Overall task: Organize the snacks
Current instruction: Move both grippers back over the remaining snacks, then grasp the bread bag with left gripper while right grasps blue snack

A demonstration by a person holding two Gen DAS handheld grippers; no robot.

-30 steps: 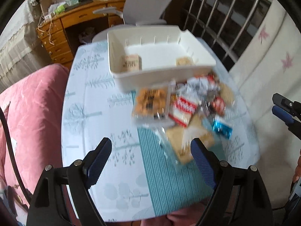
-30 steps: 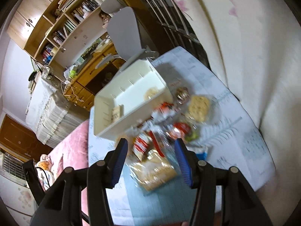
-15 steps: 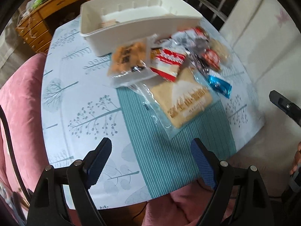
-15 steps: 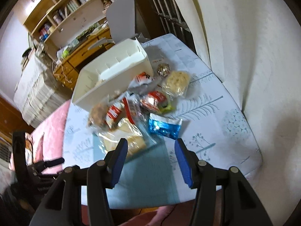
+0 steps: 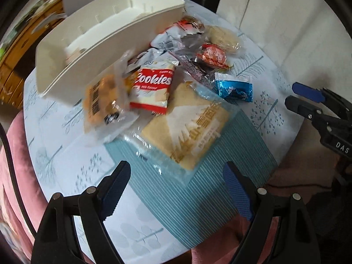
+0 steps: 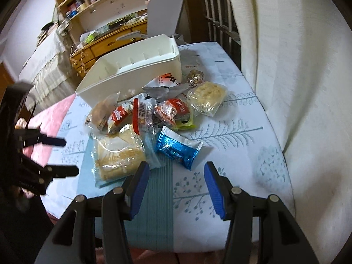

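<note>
Your snacks are all heaped in one pile on the counter [image 6: 237, 118], right up against the near wall of the white bin [image 6: 140, 74]. The biggest one is the flat tan wafer pack [image 5: 189, 129] in clear wrap at the front of the pile; its long axis runs diagonally from the near edge of the counter back toward the bin, and it's lying on the teal striped part of the cloth. Leaning on its far end is the red and white "Cookies" packet [image 5: 154, 88], label up and tilted a little. Just left of that there's a clear bag of orange-brown biscuits [image 5: 103, 101], propped against the bin wall with the barcode facing you.

The shiny blue wrapper [image 6: 178, 147] sits at the right front of the pile, long axis slanting across the counter, one crimped end pointing at your right hand-held gripper [image 6: 176, 187]. Behind it is a crinkly red foil pack [image 6: 173, 110], then a pale round cracker [image 6: 206, 94] in clear wrap, and a small brown nutty ball [image 6: 195, 77] touching the bin corner. Silver-grey wrappers [image 5: 169, 37] are jumbled in the middle.

Your left hand-held gripper [image 5: 176, 189] is spread wide with nothing in it, hovering over the near edge in front of the wafer pack. The right one's spread too, empty, lined up just short of the blue wrapper.
</note>
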